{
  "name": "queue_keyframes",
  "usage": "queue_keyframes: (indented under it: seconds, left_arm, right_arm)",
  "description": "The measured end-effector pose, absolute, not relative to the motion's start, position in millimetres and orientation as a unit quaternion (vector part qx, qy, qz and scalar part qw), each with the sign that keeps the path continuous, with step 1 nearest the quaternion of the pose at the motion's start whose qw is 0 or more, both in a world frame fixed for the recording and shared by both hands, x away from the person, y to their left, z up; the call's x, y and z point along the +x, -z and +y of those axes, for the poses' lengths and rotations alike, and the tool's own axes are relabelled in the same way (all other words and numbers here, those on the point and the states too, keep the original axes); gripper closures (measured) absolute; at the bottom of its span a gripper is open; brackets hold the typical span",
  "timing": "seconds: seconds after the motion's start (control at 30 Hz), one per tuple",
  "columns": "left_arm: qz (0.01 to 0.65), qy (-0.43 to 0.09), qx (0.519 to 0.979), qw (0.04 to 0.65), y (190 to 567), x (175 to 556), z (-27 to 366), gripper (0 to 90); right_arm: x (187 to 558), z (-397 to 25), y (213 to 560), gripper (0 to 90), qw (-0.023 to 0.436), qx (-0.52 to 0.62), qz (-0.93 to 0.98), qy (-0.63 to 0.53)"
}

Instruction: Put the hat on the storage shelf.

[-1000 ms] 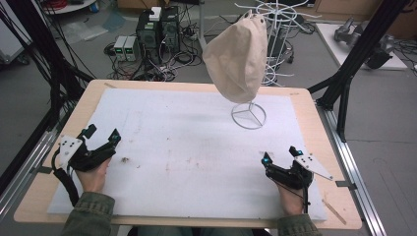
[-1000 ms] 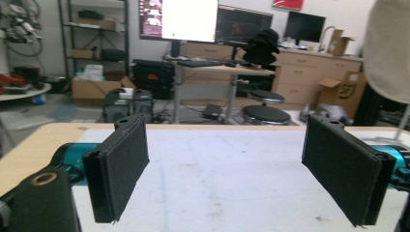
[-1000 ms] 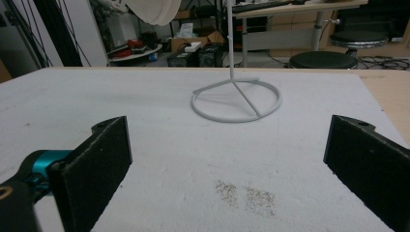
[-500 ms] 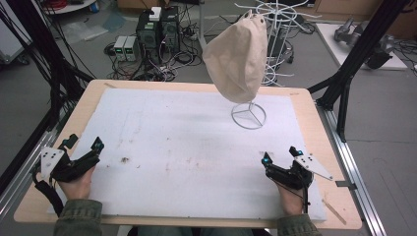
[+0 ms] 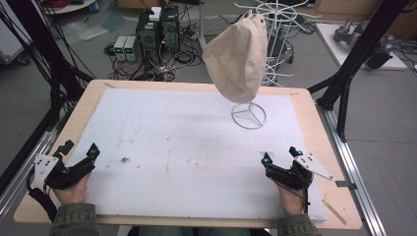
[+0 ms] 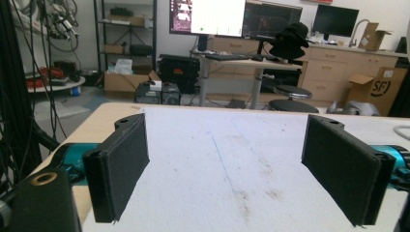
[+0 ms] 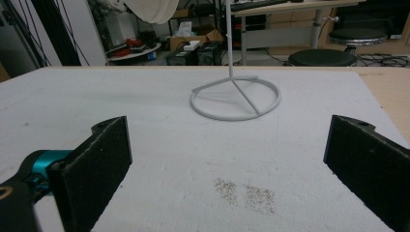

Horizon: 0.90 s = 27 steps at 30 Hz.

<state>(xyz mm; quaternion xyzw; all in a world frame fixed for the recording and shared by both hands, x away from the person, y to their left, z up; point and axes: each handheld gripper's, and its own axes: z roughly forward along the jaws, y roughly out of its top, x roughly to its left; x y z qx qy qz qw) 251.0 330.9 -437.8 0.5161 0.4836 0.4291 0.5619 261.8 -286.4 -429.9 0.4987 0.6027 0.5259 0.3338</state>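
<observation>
Cream hat on its wire stand, both grippers parked wide apart and holding nothing

So the cream fabric hat (image 5: 239, 56) hangs on top of the white wire stand (image 5: 249, 115), whose ring base sits on the white mat (image 5: 187, 142) toward the far right side of the table (image 5: 314, 118). From my feed the left gripper (image 5: 77, 150) is down at the near left corner of the mat, jaws spread wide with just bare mat between them. The right gripper (image 5: 280, 155) rests near the front right edge, jaws wide too, pointing at the stand's ring, well short of it. A few brownish smudges (image 5: 124, 160) dot the mat near the left gripper.
</observation>
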Motion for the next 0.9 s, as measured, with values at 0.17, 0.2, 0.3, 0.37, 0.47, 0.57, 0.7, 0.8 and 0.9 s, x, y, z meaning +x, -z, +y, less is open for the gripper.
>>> queue_keyframes:
  seconds: [0.17,0.2,0.3,0.37,0.47,0.57,0.7,0.8,0.9]
  left_arm:
    - [0.482,-0.428,0.514,0.566,436.9,249.1,331.1,17.1]
    - [0.482,-0.428,0.514,0.566,436.9,248.9,331.2,17.1]
    - [0.485,-0.427,0.511,0.567,437.2,248.3,331.9,17.1]
    - [0.488,-0.424,0.51,0.568,437.4,248.3,332.2,17.2]
    - [0.486,-0.42,0.512,0.57,437.7,249.8,330.4,17.2]
    - [0.483,-0.417,0.516,0.572,437.9,251.4,327.8,17.2]
    - [0.482,-0.413,0.52,0.572,438.0,252.2,326.5,17.3]
    - [0.484,-0.412,0.517,0.573,438.4,252.1,327.6,17.3]
    - [0.489,-0.409,0.513,0.575,438.6,252.0,329.0,17.4]
  right_arm:
    - [260.8,-286.8,429.6,2.1,0.334,0.5,0.6,-0.528]
    - [260.5,-286.6,429.5,2.1,0.333,0.5,0.6,-0.528]
    - [260.5,-286.4,429.6,2.1,0.334,0.499,0.601,-0.528]
    - [260.8,-286.0,429.8,2.1,0.33,0.501,0.601,-0.528]
    - [261.4,-286.4,430.1,2.1,0.329,0.502,0.602,-0.527]
    - [262.5,-287.0,430.6,2.1,0.329,0.501,0.605,-0.524]
    - [262.6,-286.6,430.7,2.1,0.329,0.501,0.605,-0.524]
    - [262.4,-286.1,430.7,2.1,0.327,0.503,0.604,-0.524]
    - [262.8,-286.0,430.9,2.1,0.327,0.502,0.605,-0.524]
